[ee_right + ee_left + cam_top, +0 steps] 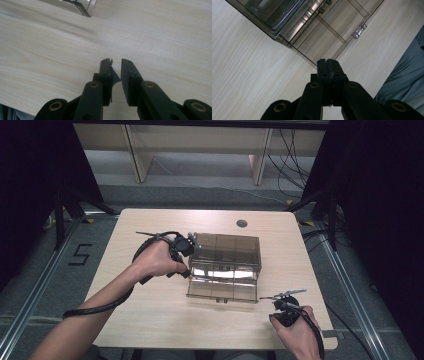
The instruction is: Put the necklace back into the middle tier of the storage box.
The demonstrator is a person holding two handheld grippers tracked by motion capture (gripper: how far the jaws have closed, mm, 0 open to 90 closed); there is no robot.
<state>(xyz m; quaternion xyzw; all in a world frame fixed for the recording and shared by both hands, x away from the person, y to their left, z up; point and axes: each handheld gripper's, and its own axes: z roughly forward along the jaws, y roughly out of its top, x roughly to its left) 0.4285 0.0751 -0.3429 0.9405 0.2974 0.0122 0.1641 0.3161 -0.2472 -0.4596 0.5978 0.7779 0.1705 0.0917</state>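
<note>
The smoky plastic box (225,265) is left lying open, the left gripper (328,61) pressed together beside it, the right gripper (116,62) slightly spread, nearer.

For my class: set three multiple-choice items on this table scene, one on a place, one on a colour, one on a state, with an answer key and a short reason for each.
1. Where is the left gripper?
A. at the box's left side
B. at the table's far right corner
C. inside the box

2. What colour is the box?
A. solid red
B. see-through smoky brown
C. bright blue

3. How do the right gripper's jaws stand?
A. clamped on the box
B. slightly apart over bare table
C. shut on a cup

Key: 1 A, the high view shows it against the box's left end. 2 B, dividers show through its walls. 3 B, a gap shows between the jaws.
</note>
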